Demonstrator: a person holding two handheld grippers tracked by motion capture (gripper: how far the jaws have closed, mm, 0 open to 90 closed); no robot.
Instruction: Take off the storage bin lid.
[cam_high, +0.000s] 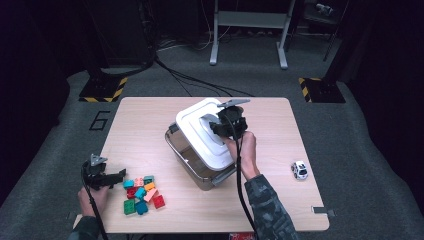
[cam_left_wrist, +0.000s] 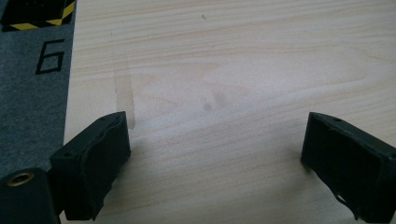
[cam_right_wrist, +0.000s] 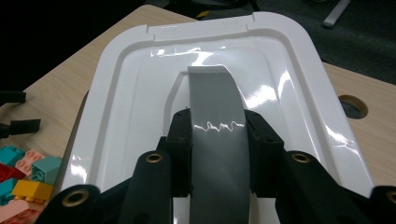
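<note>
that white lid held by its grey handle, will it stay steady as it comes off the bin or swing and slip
The white lid looks rigid and probably light. Held only at its grey handle by the right gripper, it already sits tilted over the clear bin, so it may swing. Its glossy plastic could slip.

White lid (grey handle on top) tilted, lifted partly off the clear box.

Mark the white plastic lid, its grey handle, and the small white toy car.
white plastic lid (cam_right_wrist: 130, 107), right gripper view, glossy top left of the handle
grey handle (cam_right_wrist: 215, 126), right gripper view, middle of the strap between the jaws
small white toy car (cam_high: 299, 169), high view, roof
</note>
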